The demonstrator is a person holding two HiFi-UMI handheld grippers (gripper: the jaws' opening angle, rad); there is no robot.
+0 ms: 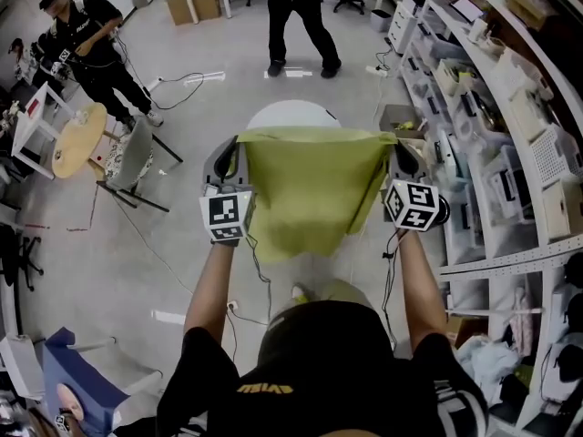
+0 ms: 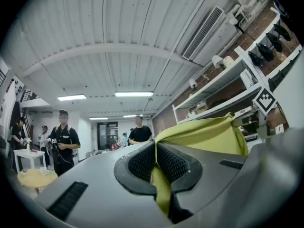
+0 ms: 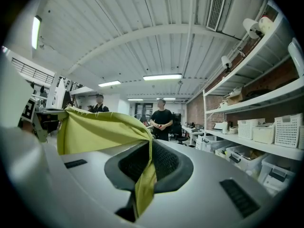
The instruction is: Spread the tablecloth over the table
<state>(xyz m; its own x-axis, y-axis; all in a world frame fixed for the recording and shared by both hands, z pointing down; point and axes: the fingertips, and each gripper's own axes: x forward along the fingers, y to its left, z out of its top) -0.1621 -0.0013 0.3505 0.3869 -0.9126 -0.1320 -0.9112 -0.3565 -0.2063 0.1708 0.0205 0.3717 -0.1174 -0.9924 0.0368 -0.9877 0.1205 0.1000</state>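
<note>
A yellow-green tablecloth [image 1: 305, 189] hangs in the air, its top edge stretched level between my two grippers and the rest drooping toward me. My left gripper [image 1: 237, 146] is shut on its left top corner, and my right gripper [image 1: 392, 146] is shut on the right top corner. Just beyond the cloth, a round white table [image 1: 291, 113] shows its far rim. In the left gripper view the cloth [image 2: 204, 134] is pinched in the left gripper [image 2: 156, 150] and runs off to the right. In the right gripper view the cloth [image 3: 95, 127] leaves the right gripper [image 3: 149, 151] to the left.
Shelving with bins [image 1: 510, 135] lines the right side close to my right arm. A person [image 1: 301, 12] stands beyond the table and another [image 1: 91, 48] at far left. A small round wooden table [image 1: 77, 139] and a chair [image 1: 137, 157] stand left. Cables lie on the floor.
</note>
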